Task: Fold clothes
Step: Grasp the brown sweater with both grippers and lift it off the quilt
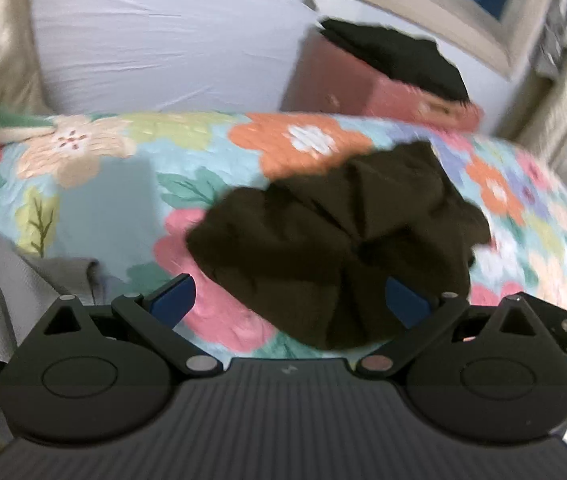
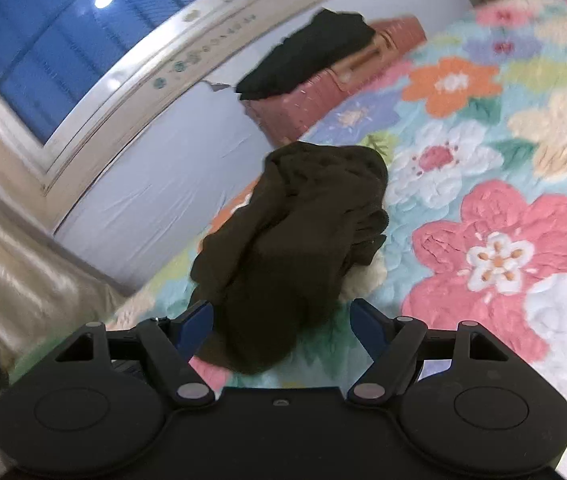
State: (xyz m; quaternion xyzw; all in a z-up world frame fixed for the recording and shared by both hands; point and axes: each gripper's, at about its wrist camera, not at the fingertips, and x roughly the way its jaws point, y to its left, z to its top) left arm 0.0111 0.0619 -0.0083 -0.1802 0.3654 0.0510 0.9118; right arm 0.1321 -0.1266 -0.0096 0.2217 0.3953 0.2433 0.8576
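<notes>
On quilt point(image 2: 499, 168): crumpled garment point(image 2: 295, 248) (axis unclear)

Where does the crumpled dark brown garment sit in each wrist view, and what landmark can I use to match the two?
Left wrist: dark brown garment lies right of centre on the floral quilt, reaching between the open left gripper fingers.
Right wrist: it lies at centre, running up from the open right gripper on the quilt.
Shared landmark: the folded black garment on the pink box behind.
</notes>
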